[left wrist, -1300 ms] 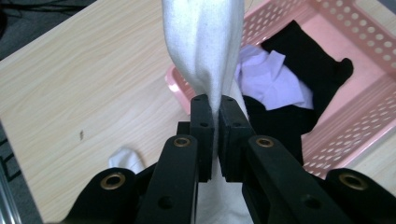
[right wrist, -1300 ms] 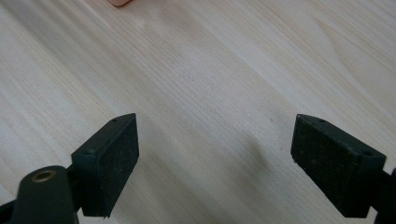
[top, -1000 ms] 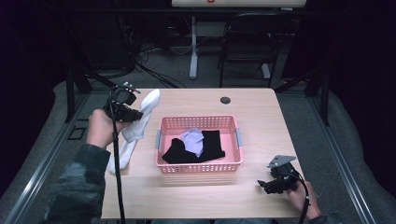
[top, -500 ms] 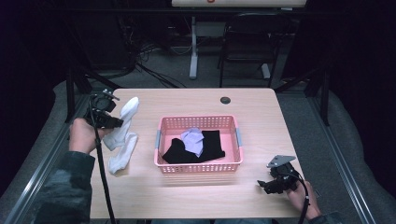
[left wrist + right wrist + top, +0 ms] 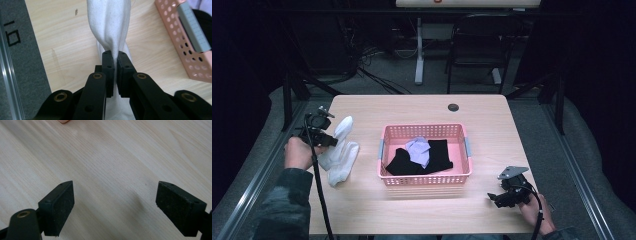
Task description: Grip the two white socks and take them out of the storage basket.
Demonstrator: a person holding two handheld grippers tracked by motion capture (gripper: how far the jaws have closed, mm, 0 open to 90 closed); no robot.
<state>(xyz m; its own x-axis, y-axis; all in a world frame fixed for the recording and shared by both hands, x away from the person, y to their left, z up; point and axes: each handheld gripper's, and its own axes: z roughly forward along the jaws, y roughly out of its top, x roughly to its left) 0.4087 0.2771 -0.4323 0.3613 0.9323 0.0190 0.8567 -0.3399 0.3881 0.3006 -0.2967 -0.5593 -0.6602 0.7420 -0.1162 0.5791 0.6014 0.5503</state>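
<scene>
Because the left gripper point(image 5: 113, 56) has its two black jaws pinched tight on a fold of the white fabric sock point(image 5: 110, 25), the cloth is drawn into a narrow twist at the pads and spreads out again beyond them. In the high view that sock point(image 5: 341, 155) is found near the left edge of the light wooden table point(image 5: 422, 210), part of it lifted by the grip and the lower end lying on the surface; a judgement is that it is held by one fold so that it can be carried clear of the table. The pink perforated plastic basket point(image 5: 424, 177) is set at the middle of the table, well apart from the sock, with dark garments point(image 5: 437, 155) and a pale lilac cloth point(image 5: 418, 148) inside it, within reach of either hand. The right gripper point(image 5: 115, 205) is held low over bare wood near the front right corner, its jaws standing wide apart with nothing between them, apparently kept idle and ready. A small black round fitting point(image 5: 453, 107) is noted near the far edge.
</scene>
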